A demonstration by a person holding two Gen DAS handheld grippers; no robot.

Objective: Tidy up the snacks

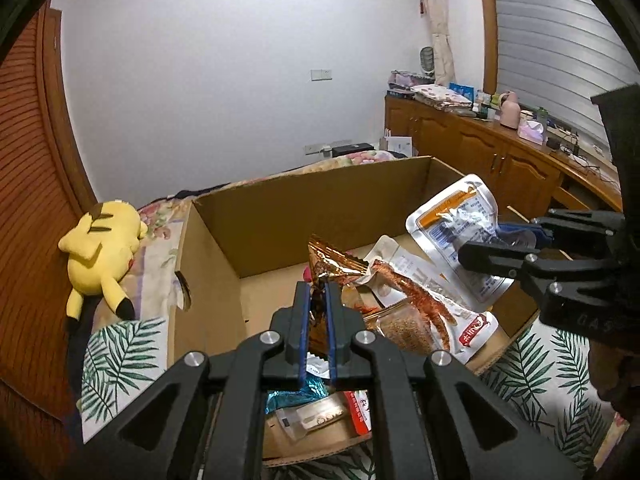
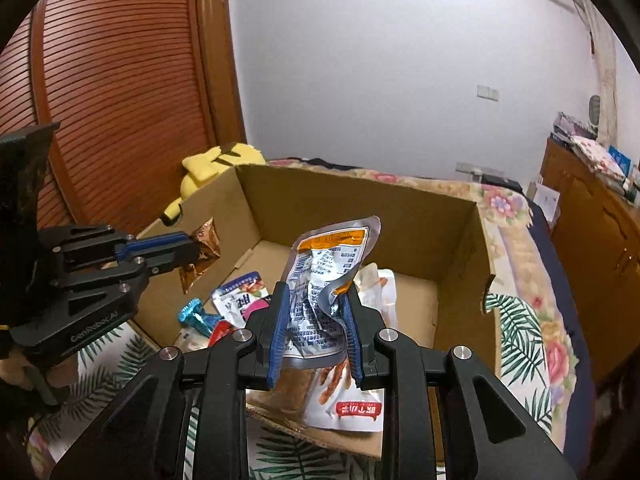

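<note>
My left hand-held gripper [image 1: 318,292] pinching gold foil packet [image 1: 332,264]; right hand-held gripper [image 2: 316,300] pinching silver pouch [image 2: 328,272]. Both over cardboard box [image 2: 360,196]. Several snacks already below in box; these two not yet released.

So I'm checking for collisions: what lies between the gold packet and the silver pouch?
In the left wrist view, a white chicken-feet packet lies in the box between the gold packet and the silver pouch.
</note>
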